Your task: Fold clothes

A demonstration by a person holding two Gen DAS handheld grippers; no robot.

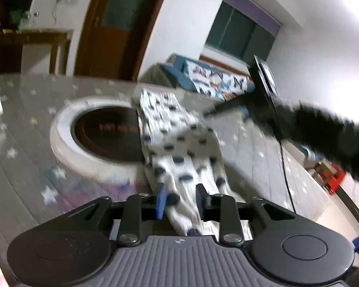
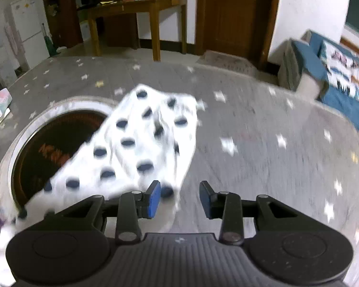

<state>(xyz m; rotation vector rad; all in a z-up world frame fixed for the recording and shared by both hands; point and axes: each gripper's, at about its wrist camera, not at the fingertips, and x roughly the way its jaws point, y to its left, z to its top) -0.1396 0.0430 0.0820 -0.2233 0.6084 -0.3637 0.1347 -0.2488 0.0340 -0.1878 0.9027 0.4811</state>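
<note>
A grey table cover dotted with pale stars is spread over the work surface, with a wooden door, a brown side table and a white fridge seen in the room behind, towards 12 and 10 o'clock in the right wrist view. A blue sofa with a patterned throw is parked at 2 o'clock. A round dark cooktop with a white rim is set into the table; orange lettering is printed on it, but it's too blurred to be read.

The white garment with dark polka dots is draped over the cooktop's right edge and stretched back towards both cameras. In the left wrist view it's seen running between the fingers of the left gripper, which are parted with cloth lying in the gap, not squeezed. The right gripper is spread wide too; the garment's corner is found just by its left pad, nothing pinched. A dark blurry sleeve is caught at 3 o'clock in the left view.
</note>
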